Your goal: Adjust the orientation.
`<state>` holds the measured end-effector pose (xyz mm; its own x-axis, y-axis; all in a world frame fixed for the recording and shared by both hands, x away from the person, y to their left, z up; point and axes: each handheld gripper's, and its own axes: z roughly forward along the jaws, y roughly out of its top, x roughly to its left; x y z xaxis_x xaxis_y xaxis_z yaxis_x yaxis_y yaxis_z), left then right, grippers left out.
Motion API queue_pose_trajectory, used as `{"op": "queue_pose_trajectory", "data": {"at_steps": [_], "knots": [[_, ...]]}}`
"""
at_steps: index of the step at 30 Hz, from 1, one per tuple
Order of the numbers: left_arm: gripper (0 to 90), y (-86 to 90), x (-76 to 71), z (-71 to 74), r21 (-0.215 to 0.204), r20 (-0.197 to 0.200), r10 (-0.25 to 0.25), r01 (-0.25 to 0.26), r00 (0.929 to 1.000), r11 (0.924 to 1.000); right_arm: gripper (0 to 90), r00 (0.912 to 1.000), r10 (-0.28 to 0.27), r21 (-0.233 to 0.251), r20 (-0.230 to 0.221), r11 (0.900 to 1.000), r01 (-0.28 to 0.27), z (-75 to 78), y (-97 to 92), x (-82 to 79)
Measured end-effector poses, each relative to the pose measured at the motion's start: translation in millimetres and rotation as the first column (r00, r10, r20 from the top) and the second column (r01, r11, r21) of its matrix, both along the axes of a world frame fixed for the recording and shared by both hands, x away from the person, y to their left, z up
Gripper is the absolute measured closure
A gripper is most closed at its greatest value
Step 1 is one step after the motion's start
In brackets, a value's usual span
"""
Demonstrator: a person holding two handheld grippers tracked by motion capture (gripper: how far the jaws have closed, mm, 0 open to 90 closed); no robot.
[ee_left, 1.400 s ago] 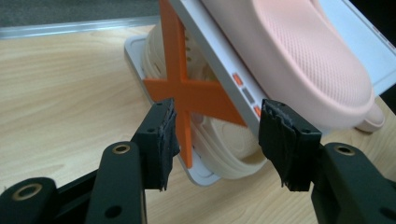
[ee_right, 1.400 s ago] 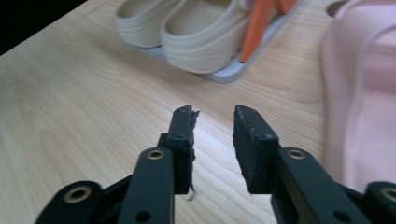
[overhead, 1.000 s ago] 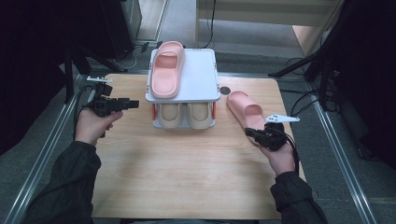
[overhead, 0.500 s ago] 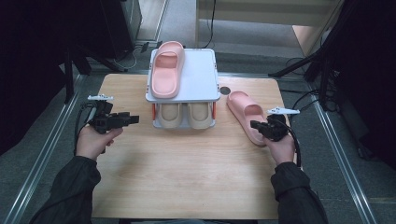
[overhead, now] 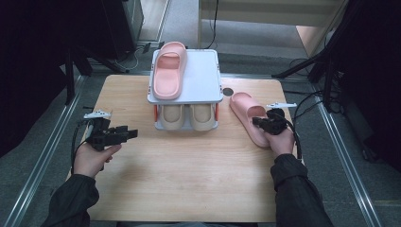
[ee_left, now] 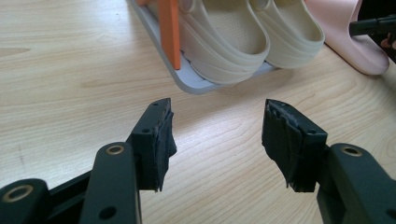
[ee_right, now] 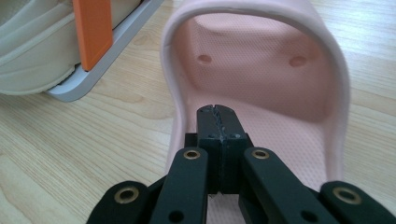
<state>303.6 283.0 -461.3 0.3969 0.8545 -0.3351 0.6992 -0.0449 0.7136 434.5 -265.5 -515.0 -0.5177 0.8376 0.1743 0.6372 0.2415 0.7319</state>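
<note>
A pink slipper (overhead: 246,113) lies on the table to the right of a small grey two-level shoe rack (overhead: 204,75). Its mate (overhead: 168,71) rests on the rack's top shelf, and a beige pair (overhead: 187,116) fills the lower shelf. My right gripper (overhead: 256,122) is shut with nothing between its pads. In the right gripper view it hovers (ee_right: 218,114) over the footbed of the loose pink slipper (ee_right: 280,70), pointing toward the strap. My left gripper (overhead: 134,134) is open and empty at the table's left. In its own view it points (ee_left: 217,126) toward the beige slippers (ee_left: 233,42).
An orange post (ee_left: 168,32) holds up the rack's near corner. A dark round spot (overhead: 228,91) marks the table behind the loose slipper. Bare wood (overhead: 189,170) stretches in front of the rack. Metal rails run along both sides of the table.
The left hand has drawn back toward the near edge, away from the rack. The right hand has shifted forward over the loose pink slipper. Neither gripper's jaws have changed.
</note>
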Motion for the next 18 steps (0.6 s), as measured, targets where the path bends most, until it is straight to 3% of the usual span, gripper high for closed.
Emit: {"op": "queue_pose_trajectory", "data": {"at_steps": [4,12,18], "knots": [[43.3,-0.1,-3.8,-2.1,0.009,0.005,0.002,-0.003,1.0000,1.0000,90.0,1.0000,0.005,-0.009,0.001,0.9999,-0.005,0.9,6.0,1.4],[43.2,4.0,-5.7,-6.7,0.022,-0.024,0.000,0.000,0.9997,0.9998,90.0,1.0000,-0.005,-0.007,0.001,1.0000,0.005,1.6,14.4,1.1],[43.2,3.7,-4.7,-7.1,0.027,-0.021,0.000,0.001,0.9998,0.9996,90.0,0.9999,0.015,-0.014,-0.002,0.9998,-0.015,2.9,30.6,-1.0]]}}
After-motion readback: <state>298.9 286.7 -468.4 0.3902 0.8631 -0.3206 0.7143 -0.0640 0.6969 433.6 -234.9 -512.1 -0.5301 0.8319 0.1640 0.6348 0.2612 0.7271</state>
